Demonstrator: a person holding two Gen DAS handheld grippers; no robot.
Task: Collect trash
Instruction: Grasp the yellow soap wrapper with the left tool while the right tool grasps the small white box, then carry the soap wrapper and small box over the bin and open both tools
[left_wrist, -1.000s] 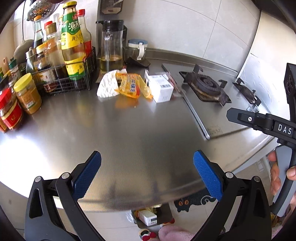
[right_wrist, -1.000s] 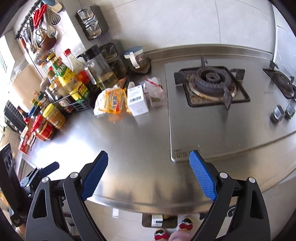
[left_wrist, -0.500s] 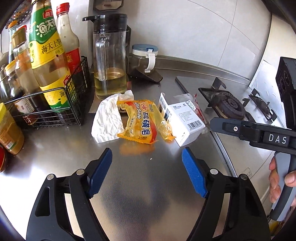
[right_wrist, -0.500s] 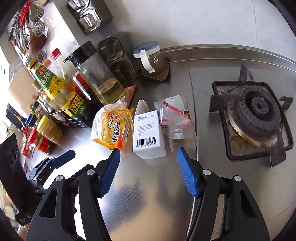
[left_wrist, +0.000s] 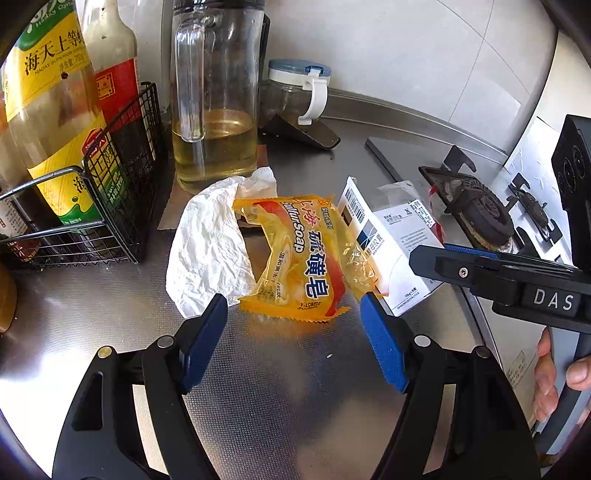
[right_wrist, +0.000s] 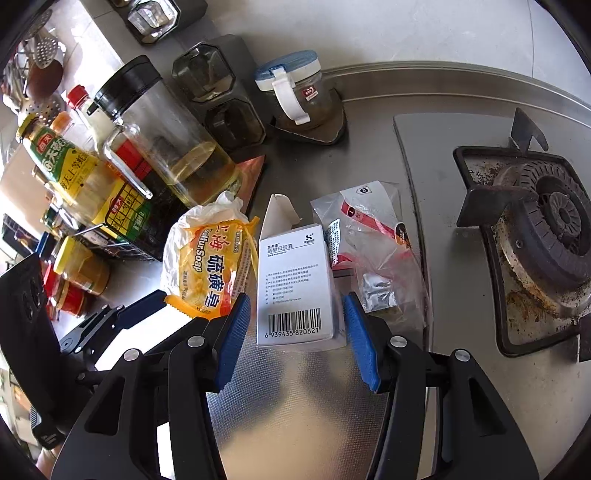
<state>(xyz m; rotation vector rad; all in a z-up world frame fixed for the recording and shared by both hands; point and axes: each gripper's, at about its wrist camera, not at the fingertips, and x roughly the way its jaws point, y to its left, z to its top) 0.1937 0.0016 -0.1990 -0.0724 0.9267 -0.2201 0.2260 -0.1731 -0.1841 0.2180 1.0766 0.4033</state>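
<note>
A yellow soap wrapper (left_wrist: 306, 266) lies on the steel counter, with a crumpled white tissue (left_wrist: 210, 243) on its left and an open white carton (left_wrist: 391, 251) on its right. My left gripper (left_wrist: 293, 321) is open, its jaws on either side of the wrapper's near edge. In the right wrist view my right gripper (right_wrist: 293, 317) is open around the near end of the white carton (right_wrist: 295, 284), with the wrapper (right_wrist: 212, 266) to the left and a clear plastic bag (right_wrist: 373, 254) to the right.
An oil jug (left_wrist: 214, 110), a wire rack of sauce bottles (left_wrist: 85, 184) and a lidded jar (left_wrist: 299, 92) stand behind the trash. The gas burner (right_wrist: 546, 236) is on the right. Sauce jars (right_wrist: 81, 273) stand at the left.
Both grippers have moved forward across the counter. The left one has reached the soap wrapper and the right one now brackets the white carton. Both stay open.
</note>
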